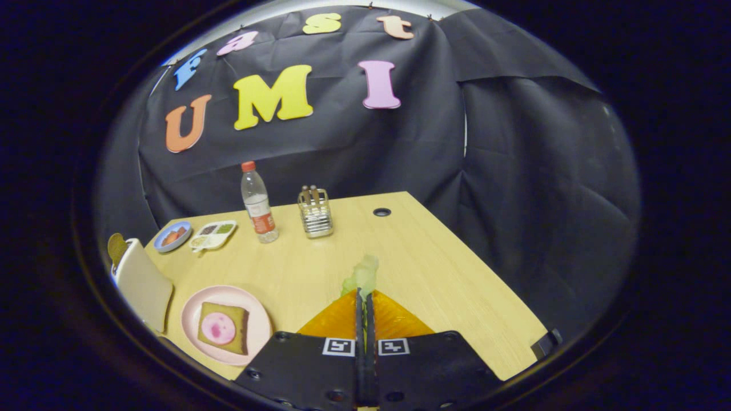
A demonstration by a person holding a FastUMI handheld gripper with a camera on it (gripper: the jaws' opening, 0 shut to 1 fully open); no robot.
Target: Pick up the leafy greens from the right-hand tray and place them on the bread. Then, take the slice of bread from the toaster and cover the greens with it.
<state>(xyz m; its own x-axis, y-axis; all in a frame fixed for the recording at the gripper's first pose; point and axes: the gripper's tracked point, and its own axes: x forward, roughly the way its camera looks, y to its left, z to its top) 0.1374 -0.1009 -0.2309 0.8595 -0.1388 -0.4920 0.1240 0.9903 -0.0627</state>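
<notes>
Pinching a pale green, ruffled piece of leafy greens (363, 275), the gripper (364, 302) had its jaws closed almost flat together, the leaf's lower edge caught between them and the rest sticking out just ahead of the tips, above the light wooden surface (445, 268). The greens looked light, thin and floppy, so likely easy to tear or drop; the hold at the edge seemed enough, but a gentle carry would be wise.

The target, a toasted brown bread slice topped with a round pink piece (223, 328), lay on a pink round plate (194, 308), off to the left of the fingers and near them. Beside that plate stood a cream-white toaster (143, 282) with a brown bread slice (117, 246) poking up from its slot; that slice looked stiff and dry, best taken by its exposed top edge.

Farther back sat a small blue round dish (172, 236), a white divided tray (212, 235), a clear plastic water bottle with a red cap (258, 201) and a wire-mesh metal holder (315, 212). The bottle's label was too small to read. The square black-and-white markers on the gripper body carried no legible text.
</notes>
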